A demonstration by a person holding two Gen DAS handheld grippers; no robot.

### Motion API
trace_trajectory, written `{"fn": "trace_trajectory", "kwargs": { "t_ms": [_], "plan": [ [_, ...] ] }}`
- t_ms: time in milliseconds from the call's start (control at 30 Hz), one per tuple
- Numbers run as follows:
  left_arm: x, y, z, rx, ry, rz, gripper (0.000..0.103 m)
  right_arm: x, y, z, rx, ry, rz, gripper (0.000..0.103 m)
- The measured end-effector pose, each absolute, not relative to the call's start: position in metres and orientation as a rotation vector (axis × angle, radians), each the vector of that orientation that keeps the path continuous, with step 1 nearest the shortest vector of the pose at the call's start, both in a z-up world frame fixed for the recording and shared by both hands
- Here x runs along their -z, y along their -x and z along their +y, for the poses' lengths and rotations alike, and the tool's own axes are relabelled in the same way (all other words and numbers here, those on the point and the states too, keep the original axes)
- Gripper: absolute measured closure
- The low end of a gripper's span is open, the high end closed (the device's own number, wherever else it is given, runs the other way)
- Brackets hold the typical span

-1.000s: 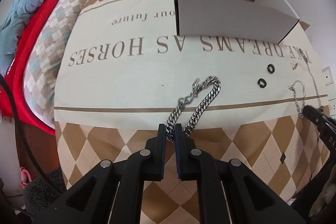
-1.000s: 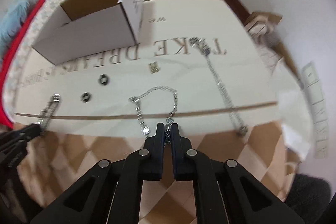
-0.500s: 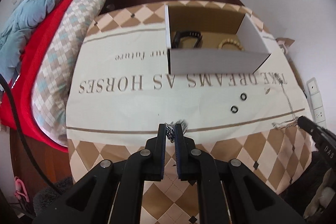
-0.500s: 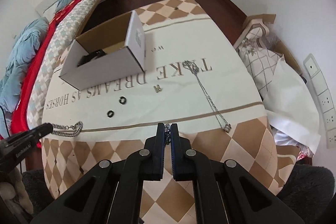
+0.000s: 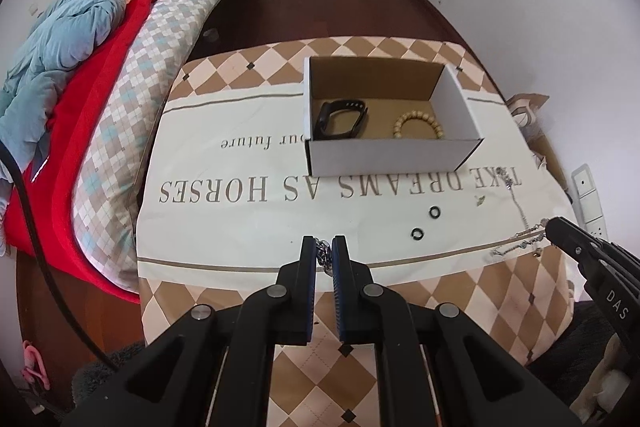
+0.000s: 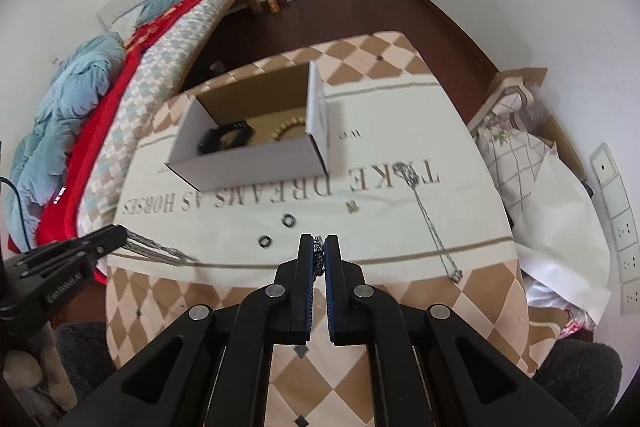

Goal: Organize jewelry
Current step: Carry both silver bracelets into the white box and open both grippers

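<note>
Left tool (image 5: 324,251) is clamped on a heavy silver curb-link chain (image 5: 323,255), which hangs between its tips above the bench (image 5: 224,227). Right tool (image 6: 319,254) is clamped on a fine silver chain bracelet (image 6: 319,259), likewise lifted. Ahead of both tools sits an open white cardboard box (image 5: 392,157) holding a black wristband (image 5: 340,119) and a wooden bead bracelet (image 5: 418,125); two small black rings (image 5: 425,223) lie between.

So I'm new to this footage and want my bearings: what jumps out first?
The white box mid-table, holding a black band and a bead bracelet. Each gripper pinches a silver chain: left gripper a thick chain, right gripper a thin chain. Left of the table lies a red-and-blue bed.
</note>
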State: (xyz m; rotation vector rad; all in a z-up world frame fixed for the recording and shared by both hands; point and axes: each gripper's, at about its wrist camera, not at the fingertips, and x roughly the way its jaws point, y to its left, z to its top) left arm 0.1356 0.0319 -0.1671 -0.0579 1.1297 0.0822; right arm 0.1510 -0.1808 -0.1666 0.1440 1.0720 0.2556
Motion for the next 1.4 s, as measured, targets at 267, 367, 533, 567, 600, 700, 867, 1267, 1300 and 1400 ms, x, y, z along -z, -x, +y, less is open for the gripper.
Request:
{"fn": "trace_trajectory", "kwargs": {
  "t_ms": [267, 367, 533, 567, 600, 700, 867, 1267, 1300, 1400],
  "plan": [
    [0.132, -0.149, 0.03, -0.056, 0.084, 1.065, 0.098, 0.131, -0.166, -0.167, -0.316, -0.151, 1.013, 0.098],
    [0.117, -0.162, 0.033, -0.036, 0.114, 1.041, 0.098, 0.117, -0.178, -0.161, -0.335, -0.149, 0.989, 0.098],
    [0.094, -0.193, 0.042, 0.007, 0.17, 1.014, 0.098, 0.089, -0.212, -0.151, -0.37, -0.124, 0.941, 0.098],
    [0.09, -0.199, 0.044, 0.011, 0.175, 1.008, 0.098, 0.085, -0.22, -0.149, -0.377, -0.116, 0.937, 0.098],
    [0.088, -0.204, 0.045, 0.013, 0.175, 1.005, 0.098, 0.082, -0.226, -0.147, -0.38, -0.11, 0.933, 0.098],
    [0.085, -0.224, 0.05, 0.02, 0.176, 1.008, 0.098, 0.079, -0.255, -0.137, -0.4, -0.087, 0.943, 0.098],
    [0.097, -0.26, 0.055, 0.034, 0.165, 1.049, 0.098, 0.096, -0.301, -0.124, -0.426, -0.079, 1.017, 0.098],
    [0.154, -0.331, 0.06, 0.04, 0.146, 1.195, 0.098, 0.162, -0.371, -0.109, -0.398, -0.007, 1.166, 0.098],
    [0.157, -0.335, 0.059, 0.042, 0.137, 1.204, 0.098, 0.165, -0.374, -0.108, -0.399, -0.004, 1.175, 0.098],
    [0.163, -0.347, 0.055, 0.048, 0.114, 1.221, 0.098, 0.173, -0.382, -0.106, -0.397, 0.008, 1.194, 0.098]
  ]
}}
